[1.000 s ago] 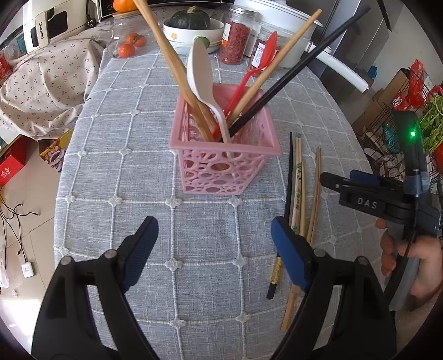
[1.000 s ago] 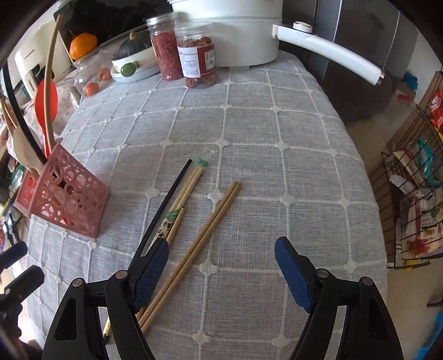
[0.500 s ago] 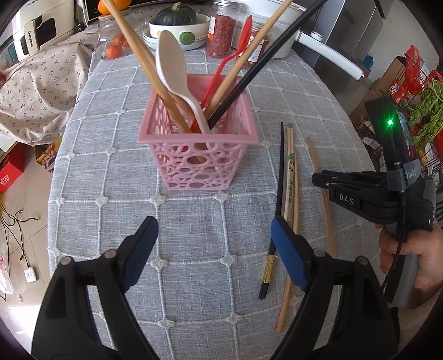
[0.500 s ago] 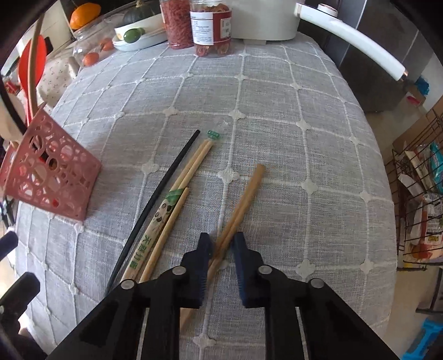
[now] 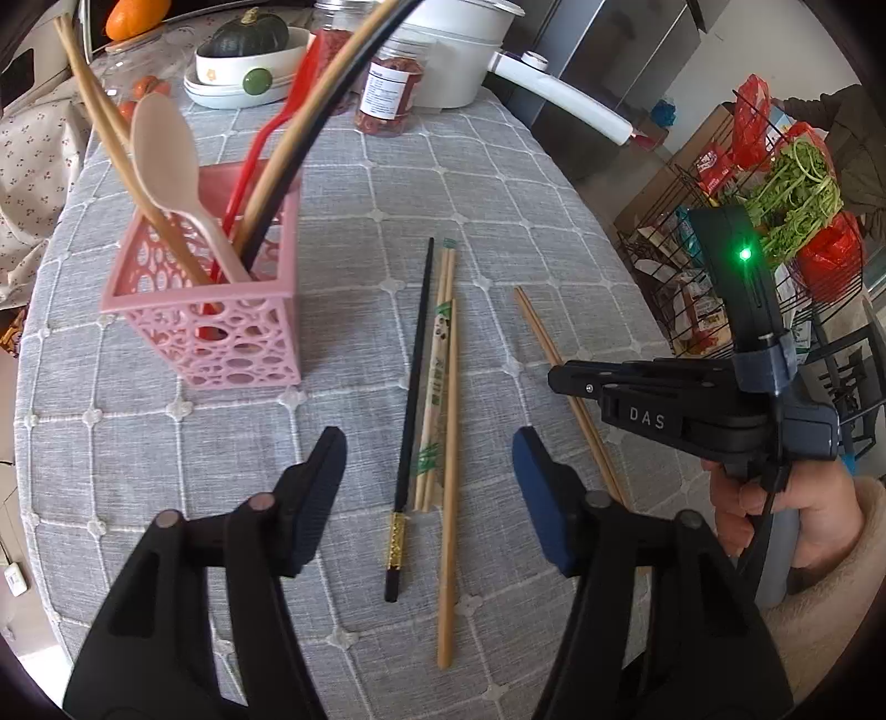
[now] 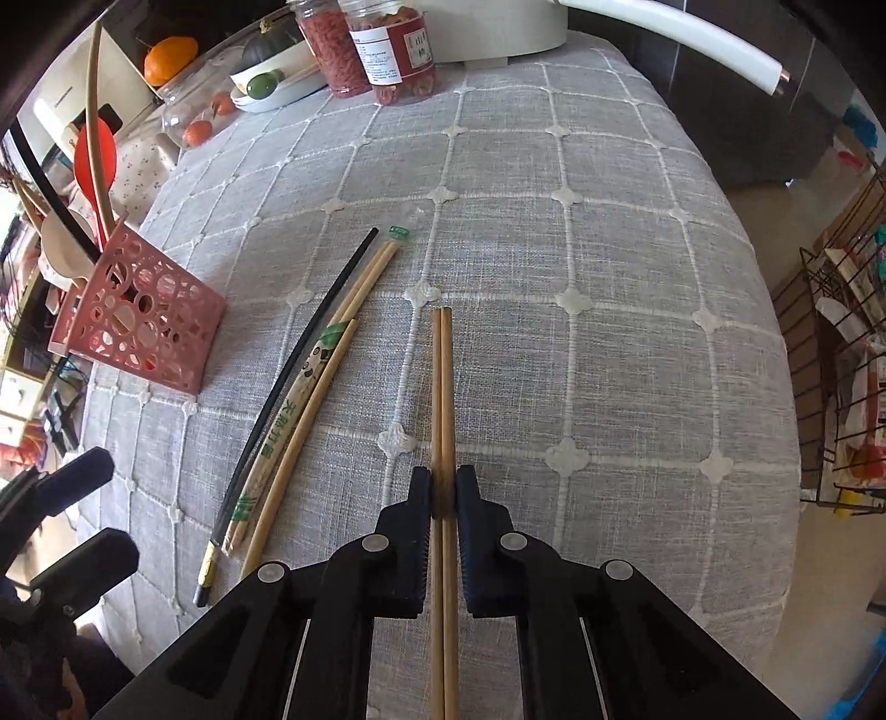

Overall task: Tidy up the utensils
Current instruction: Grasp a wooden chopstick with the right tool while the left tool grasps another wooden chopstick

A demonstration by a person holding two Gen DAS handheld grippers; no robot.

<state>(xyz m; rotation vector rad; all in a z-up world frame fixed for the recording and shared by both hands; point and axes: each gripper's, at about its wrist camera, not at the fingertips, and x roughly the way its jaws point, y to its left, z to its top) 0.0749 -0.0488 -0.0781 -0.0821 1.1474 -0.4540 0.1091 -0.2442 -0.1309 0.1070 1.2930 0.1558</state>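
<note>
A pink openwork basket [image 5: 221, 332] [image 6: 144, 321] stands on the grey checked tablecloth, holding a beige spoon [image 5: 166, 160], a red utensil and long chopsticks. To its right lie a black chopstick [image 5: 412, 387], a paper-wrapped pair [image 5: 437, 376] and a bare wooden chopstick [image 5: 449, 471]. My left gripper [image 5: 426, 459] hovers over these three with its jaws closing; its pads are clear of them. My right gripper [image 6: 443, 482], which the left wrist view shows from the side [image 5: 559, 379], is shut on a pair of brown wooden chopsticks [image 6: 443, 387] that lie farther right.
At the table's far end stand two jars [image 6: 382, 44], a white bowl with a dark squash [image 5: 243, 61] and a white pot with a long handle [image 5: 559, 99]. A wire rack with groceries [image 5: 775, 266] is off the right edge. A flowered cloth [image 5: 27, 166] lies left.
My right gripper has gone from wide open to shut on the brown chopstick pair. My left gripper has shifted right, from the basket to over the loose chopsticks, and its jaws have narrowed.
</note>
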